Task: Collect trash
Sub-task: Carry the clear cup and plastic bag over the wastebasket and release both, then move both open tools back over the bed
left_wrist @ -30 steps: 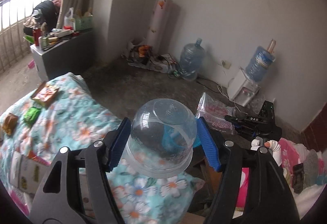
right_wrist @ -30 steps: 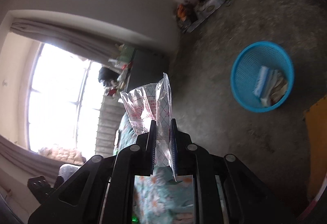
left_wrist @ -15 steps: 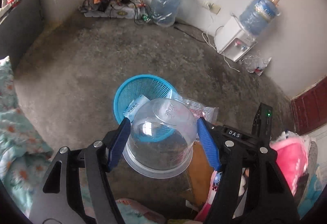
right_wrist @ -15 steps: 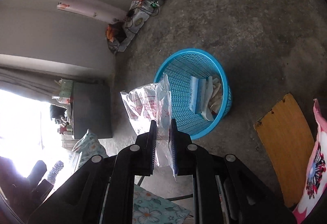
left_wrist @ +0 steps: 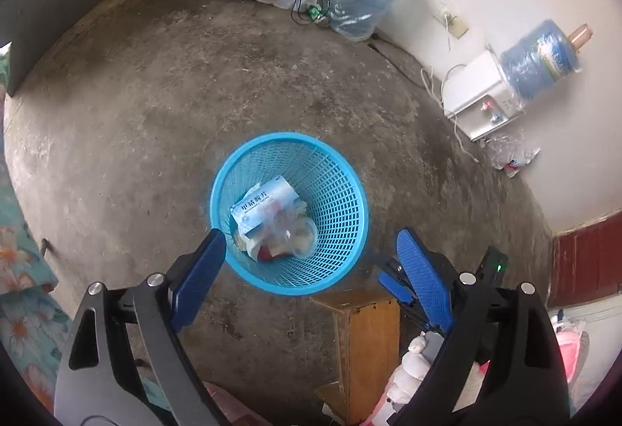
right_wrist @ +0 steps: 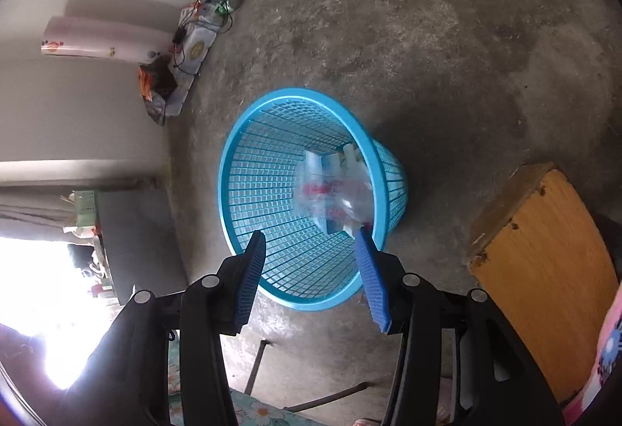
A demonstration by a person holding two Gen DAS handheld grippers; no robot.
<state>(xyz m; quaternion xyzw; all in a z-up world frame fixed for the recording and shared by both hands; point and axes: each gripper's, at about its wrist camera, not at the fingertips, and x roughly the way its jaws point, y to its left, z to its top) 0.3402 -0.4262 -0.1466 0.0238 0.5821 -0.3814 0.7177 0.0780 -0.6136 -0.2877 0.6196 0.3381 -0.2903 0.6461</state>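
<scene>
**Blue basket takes the load, both tools empty above it**

Blue mesh marks the target: the basket (left_wrist: 289,212) stands on the bare concrete floor (left_wrist: 136,115) at the centre of the left wrist view. The left gripper (left_wrist: 311,262) hangs over its near rim with jaws spread wide and nothing between them. Inside the basket lie a pale blue carton (left_wrist: 262,206) and crumpled clear plastic (left_wrist: 287,231). Lower right of centre in that view stands a wooden stool (left_wrist: 369,340).

In the right wrist view the basket fills the middle, and the right gripper (right_wrist: 311,262) is likewise parted and empty over its rim. A clear printed bag (right_wrist: 334,196) sits blurred within the mesh, seemingly in mid-fall or just settling.

Judged from this, the dropping step is in hand or just finished. The next move calls for turning both tools away towards whatever litter remains, approaching with jaws open.
</scene>
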